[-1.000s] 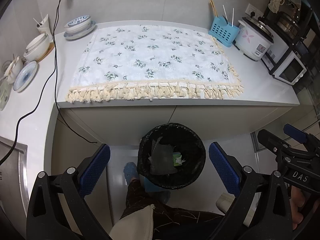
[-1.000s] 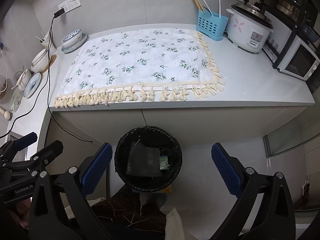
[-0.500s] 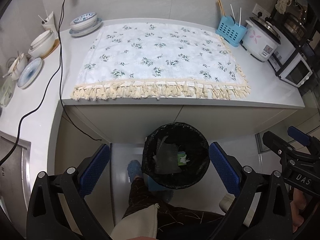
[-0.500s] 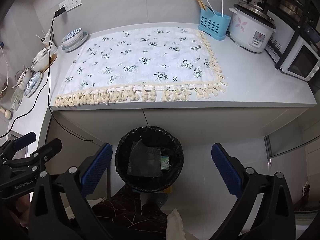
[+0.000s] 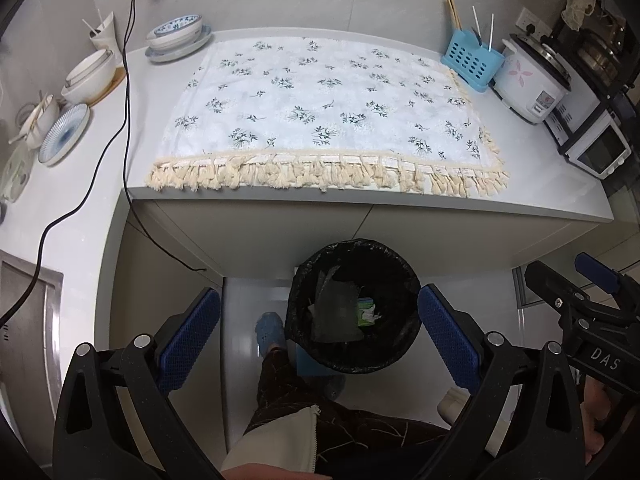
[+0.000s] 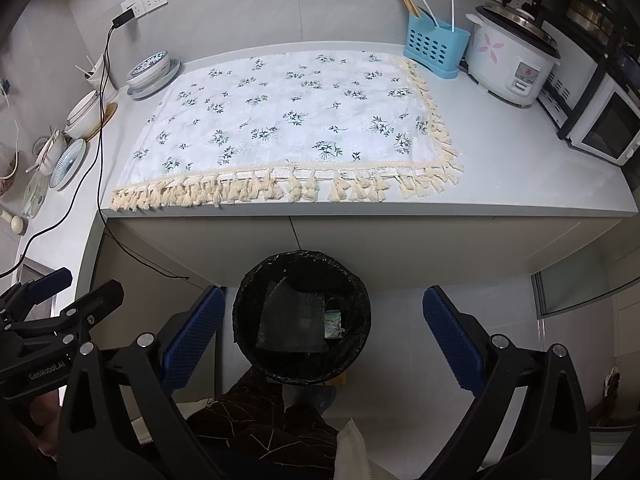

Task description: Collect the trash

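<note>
A round bin lined with a black bag [image 5: 354, 254] [image 6: 264, 280] stands on the floor below the counter edge. Inside lie a dark crumpled sheet [image 5: 336, 312] [image 6: 290, 326], a small green packet [image 5: 365, 316] [image 6: 333, 323] and a white scrap [image 5: 370, 313]. My left gripper [image 5: 319, 330] hovers high above the bin, open, with nothing between its blue pads. My right gripper [image 6: 325, 334] is also open and empty, above the bin. Each gripper shows at the edge of the other's view. The floral fringed cloth [image 5: 320, 108] [image 6: 288, 120] on the counter carries no loose items.
Bowls and plates [image 5: 178, 36] line the counter's left side, with a black cable [image 5: 126, 92] running down from a wall socket. A blue utensil holder [image 5: 472, 60], rice cooker [image 5: 532, 80] and small oven [image 5: 600, 148] stand at right. A person's legs and blue shoe [image 5: 270, 328] are beside the bin.
Both grippers have drifted slightly, so the counter and bin shift a little in view. Both stay open and empty; the bin's contents are the same.
</note>
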A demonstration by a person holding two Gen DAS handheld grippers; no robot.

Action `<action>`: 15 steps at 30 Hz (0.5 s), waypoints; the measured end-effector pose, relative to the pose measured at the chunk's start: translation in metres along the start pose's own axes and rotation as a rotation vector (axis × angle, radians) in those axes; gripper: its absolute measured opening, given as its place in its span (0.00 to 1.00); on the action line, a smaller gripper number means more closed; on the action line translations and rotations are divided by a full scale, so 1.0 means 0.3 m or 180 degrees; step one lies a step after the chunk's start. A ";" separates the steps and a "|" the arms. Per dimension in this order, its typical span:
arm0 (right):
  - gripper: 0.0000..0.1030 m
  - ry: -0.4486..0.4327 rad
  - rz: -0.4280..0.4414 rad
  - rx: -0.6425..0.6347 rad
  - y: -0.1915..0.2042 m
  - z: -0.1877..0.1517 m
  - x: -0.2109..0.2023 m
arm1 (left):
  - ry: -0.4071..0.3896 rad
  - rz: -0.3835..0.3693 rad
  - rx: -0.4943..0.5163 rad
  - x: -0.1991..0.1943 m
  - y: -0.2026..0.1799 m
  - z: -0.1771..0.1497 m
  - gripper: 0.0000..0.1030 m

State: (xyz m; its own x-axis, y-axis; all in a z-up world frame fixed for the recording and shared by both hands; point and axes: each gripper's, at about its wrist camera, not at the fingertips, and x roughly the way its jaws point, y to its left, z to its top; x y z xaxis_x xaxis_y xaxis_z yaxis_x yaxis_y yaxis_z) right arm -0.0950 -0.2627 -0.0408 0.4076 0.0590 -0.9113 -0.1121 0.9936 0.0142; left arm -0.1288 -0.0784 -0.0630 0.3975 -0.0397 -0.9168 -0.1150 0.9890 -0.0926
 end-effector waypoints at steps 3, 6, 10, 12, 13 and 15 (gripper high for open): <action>0.93 0.0011 0.0008 -0.0008 0.003 0.004 0.005 | 0.0017 -0.0014 0.0002 0.002 -0.001 0.001 0.94; 0.93 0.0011 0.0018 -0.0022 0.006 0.007 0.007 | -0.0010 -0.0010 -0.0005 -0.002 0.004 0.005 0.94; 0.92 0.0017 0.0028 -0.0029 0.008 0.013 0.010 | -0.0018 -0.0037 -0.0012 -0.001 0.006 0.009 0.94; 0.93 0.0017 0.0030 -0.0029 0.009 0.013 0.012 | -0.0021 -0.0049 -0.0010 -0.001 0.006 0.009 0.94; 0.93 0.0019 0.0028 -0.0028 0.009 0.013 0.012 | -0.0018 -0.0047 -0.0013 -0.001 0.006 0.009 0.94; 0.93 0.0014 0.0038 -0.0034 0.010 0.014 0.012 | -0.0009 -0.0045 -0.0033 0.001 0.011 0.009 0.94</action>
